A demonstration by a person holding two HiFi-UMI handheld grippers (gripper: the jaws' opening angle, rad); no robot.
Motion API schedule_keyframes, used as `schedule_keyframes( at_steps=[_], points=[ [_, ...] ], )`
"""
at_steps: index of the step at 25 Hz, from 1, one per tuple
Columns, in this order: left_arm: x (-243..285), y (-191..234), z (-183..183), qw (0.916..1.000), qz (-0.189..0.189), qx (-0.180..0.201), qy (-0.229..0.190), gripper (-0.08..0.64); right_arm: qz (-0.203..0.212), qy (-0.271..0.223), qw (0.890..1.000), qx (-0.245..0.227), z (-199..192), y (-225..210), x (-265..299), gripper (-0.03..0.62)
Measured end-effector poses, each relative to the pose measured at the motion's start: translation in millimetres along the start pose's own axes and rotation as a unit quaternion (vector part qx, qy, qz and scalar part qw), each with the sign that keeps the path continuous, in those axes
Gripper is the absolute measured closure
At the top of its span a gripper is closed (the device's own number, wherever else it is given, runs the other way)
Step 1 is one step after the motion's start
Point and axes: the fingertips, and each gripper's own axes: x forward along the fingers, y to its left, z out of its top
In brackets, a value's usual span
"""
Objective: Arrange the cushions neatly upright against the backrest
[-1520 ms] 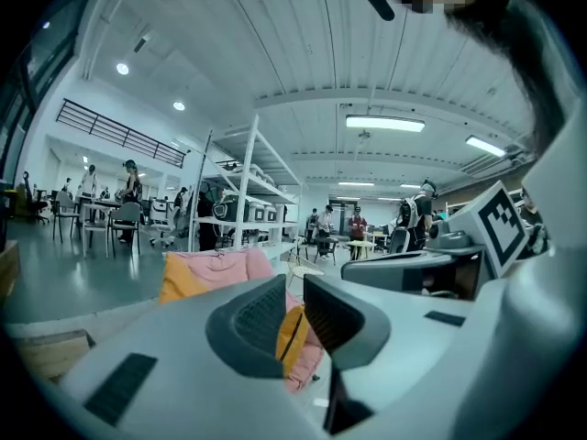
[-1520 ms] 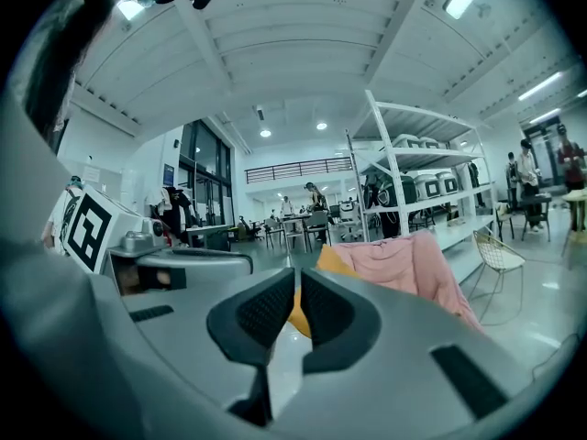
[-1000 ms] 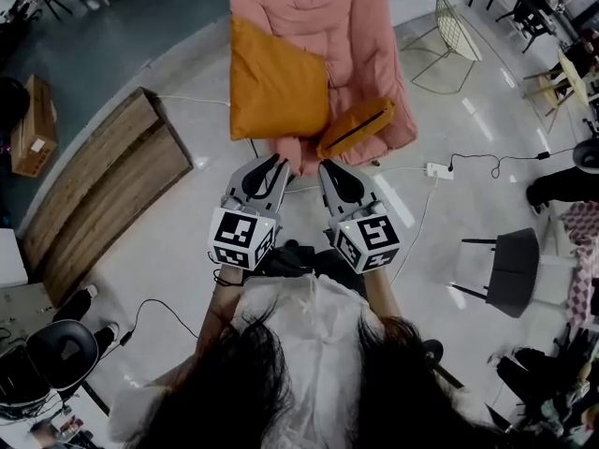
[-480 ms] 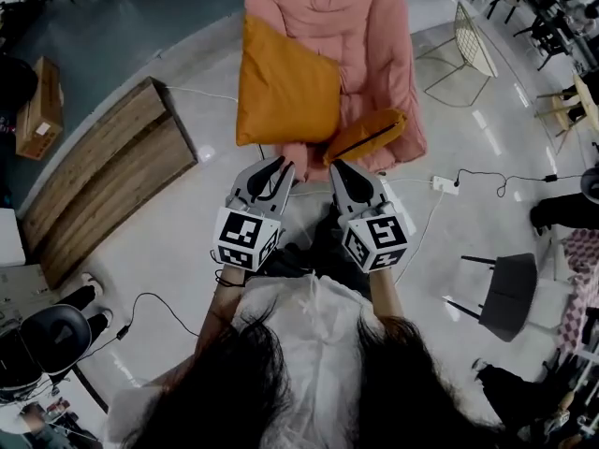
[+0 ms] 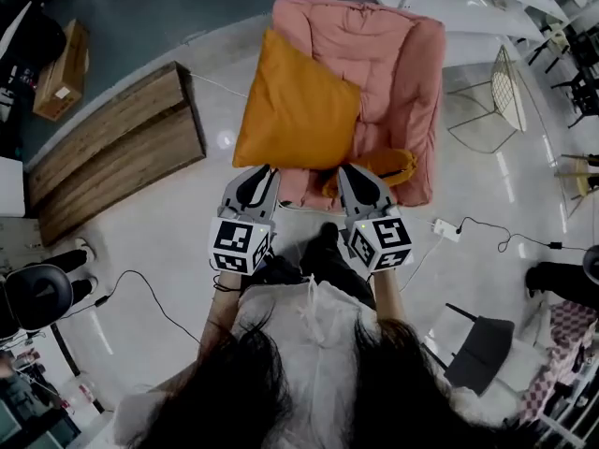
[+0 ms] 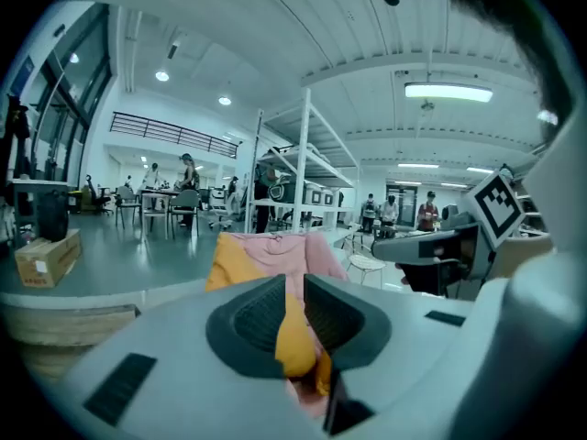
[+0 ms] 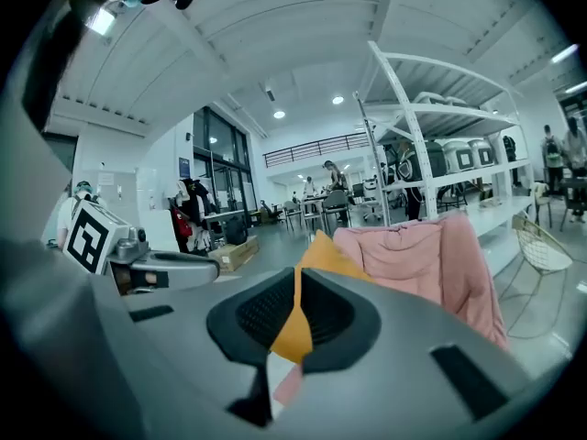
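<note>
Right tool (image 5: 348,169) nearer small cushion (image 5: 397,164), crosswise

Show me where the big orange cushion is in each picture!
Head view: top centre, big orange cushion on the pink chair.
Left gripper view: cushion left of centre, against the chair.
Right gripper view: cushion at centre, left of the chair.
Shared landmark: pink chair.

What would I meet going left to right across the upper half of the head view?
In order: cardboard box → wooden platform → large orange cushion → pink armchair → white wire chair.
</note>
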Motion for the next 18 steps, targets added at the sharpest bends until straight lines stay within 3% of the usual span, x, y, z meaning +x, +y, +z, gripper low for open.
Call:
schedule_keyframes(
  at_steps=[6,13,15,17,18],
  points=[
    [15,23,-27,0.9953,0.084,-0.032,0.038,0.502,0.047,0.016,0.999,-0.001,3,-39,30,0.555],
    [22,43,-92,0.9780,0.140,-0.125,0.090,0.497,0.090,0.056,0.994,-0.006,-19,-69,56,0.555],
    [28,46,-111,0.9704,0.145,-0.165,0.100,0.463,0.100,0.068,0.993,-0.006,-27,-74,61,0.555],
    [36,51,-129,0.9618,0.145,-0.206,0.108,0.362,0.107,0.078,0.991,-0.006,-34,-77,66,0.555],
    [40,56,-138,0.9567,0.146,-0.226,0.111,0.344,0.110,0.082,0.991,-0.007,-37,-79,69,0.555]
  ],
)
